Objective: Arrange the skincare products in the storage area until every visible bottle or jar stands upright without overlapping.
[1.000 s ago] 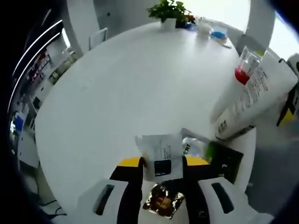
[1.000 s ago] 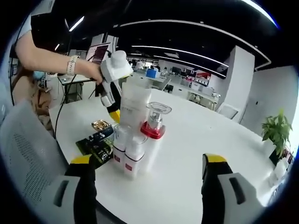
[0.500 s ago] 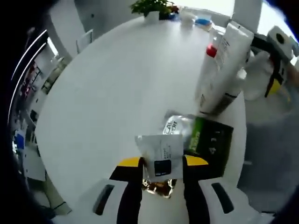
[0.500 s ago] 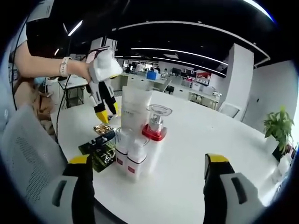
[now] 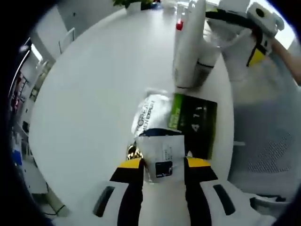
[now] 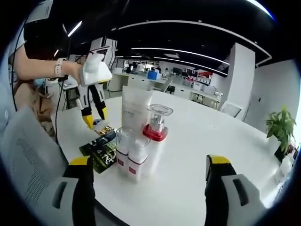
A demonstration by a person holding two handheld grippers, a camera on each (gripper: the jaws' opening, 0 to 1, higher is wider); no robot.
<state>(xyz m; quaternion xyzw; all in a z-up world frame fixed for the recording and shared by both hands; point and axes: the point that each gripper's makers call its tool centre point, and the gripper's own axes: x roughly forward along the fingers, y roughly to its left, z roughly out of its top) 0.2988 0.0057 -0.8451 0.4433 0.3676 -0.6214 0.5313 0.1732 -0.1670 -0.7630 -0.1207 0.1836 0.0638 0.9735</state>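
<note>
Four upright containers clustered on the white surface (image 6: 197, 155) in the right gripper view: one tall white tube (image 6: 135, 112), one red-collared pump bottle (image 6: 155, 127), two short white bottles (image 6: 128, 155) in front. One dark green box (image 6: 99, 149) lying flat at 9 o'clock of them. Left hand-held gripper (image 5: 163, 165) clamped on a white sachet (image 5: 162, 153), long axis toward 12 o'clock, above the box's near end. Right hand-held gripper (image 6: 146, 172) wide open, holding nothing, pointed at the cluster.
</note>
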